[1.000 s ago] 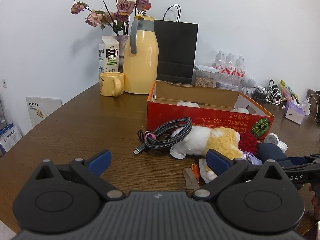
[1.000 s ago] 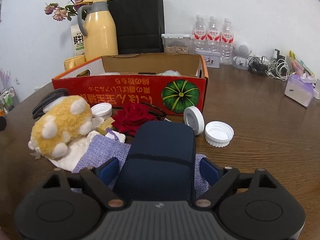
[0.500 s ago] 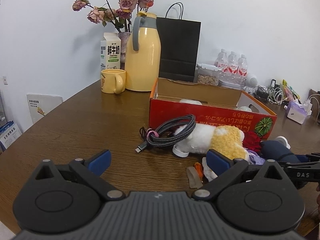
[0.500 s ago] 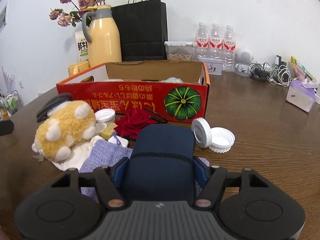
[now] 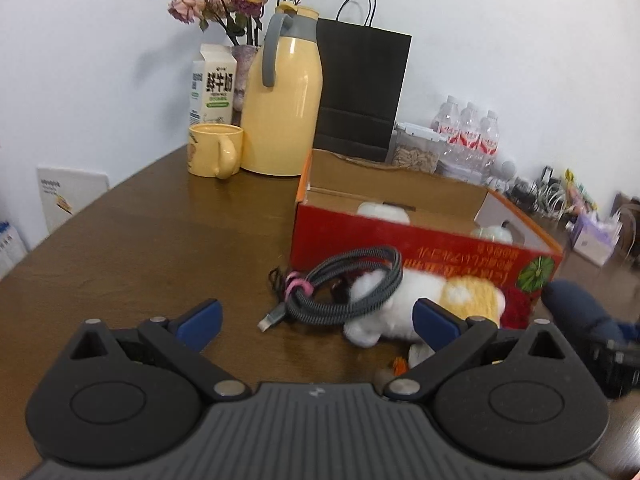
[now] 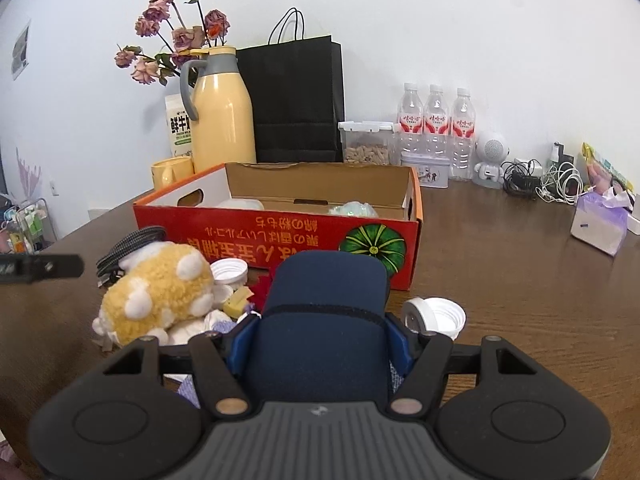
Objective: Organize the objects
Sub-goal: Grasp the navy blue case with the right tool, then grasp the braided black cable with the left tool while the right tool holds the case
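My right gripper (image 6: 320,340) is shut on a dark navy case (image 6: 324,320) and holds it above the table, just in front of the open red cardboard box (image 6: 280,232). The case also shows at the right edge of the left wrist view (image 5: 576,308). My left gripper (image 5: 316,316) is open and empty above the table, short of a coiled grey cable (image 5: 344,284) and a yellow-and-white plush toy (image 5: 432,300). The plush also lies left of the case in the right wrist view (image 6: 156,292). White things lie inside the box.
White jar lids (image 6: 436,316) sit right of the case, another (image 6: 229,270) by the plush. A yellow thermos (image 5: 282,100), yellow mug (image 5: 216,150), milk carton, flowers and black paper bag (image 6: 298,100) stand behind the box. Water bottles, a seed container, cables and a tissue box (image 6: 598,228) lie at the back right.
My right gripper has closed on the navy case and lifted it towards the box. The left gripper has stayed open and shifted slightly.
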